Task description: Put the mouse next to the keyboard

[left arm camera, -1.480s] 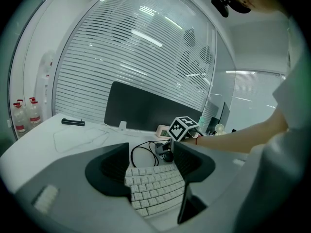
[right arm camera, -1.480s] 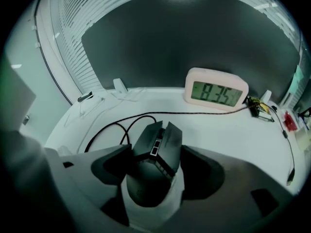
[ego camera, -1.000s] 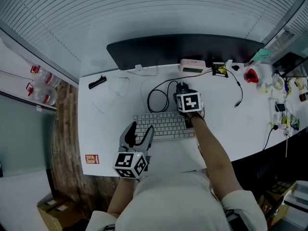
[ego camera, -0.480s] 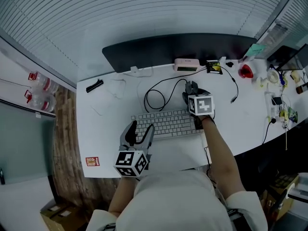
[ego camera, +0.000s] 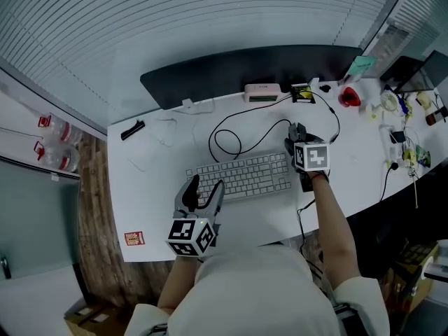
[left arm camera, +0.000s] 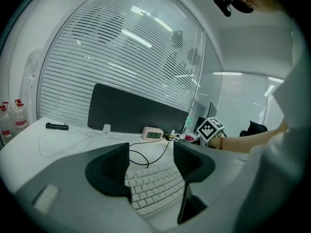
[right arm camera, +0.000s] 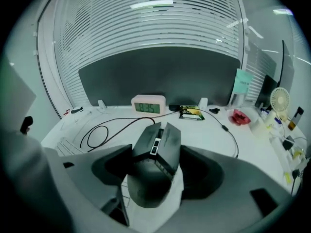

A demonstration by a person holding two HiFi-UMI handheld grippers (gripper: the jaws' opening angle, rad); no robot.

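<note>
A white keyboard lies on the white desk, and it also shows between the left jaws. My right gripper is just off the keyboard's right end, shut on a black wired mouse. In the head view only the mouse's front peeks past the marker cube. Its black cable loops behind the keyboard. I cannot tell whether the mouse touches the desk. My left gripper hangs open and empty at the keyboard's near left corner.
Along the back stand a dark monitor, a small clock and a snack packet. A red item, a small fan and clutter sit far right. A black pen lies far left.
My right gripper has carried the mouse rightward, from behind the keyboard's right part to just past its right end. The left gripper has stayed in place.
</note>
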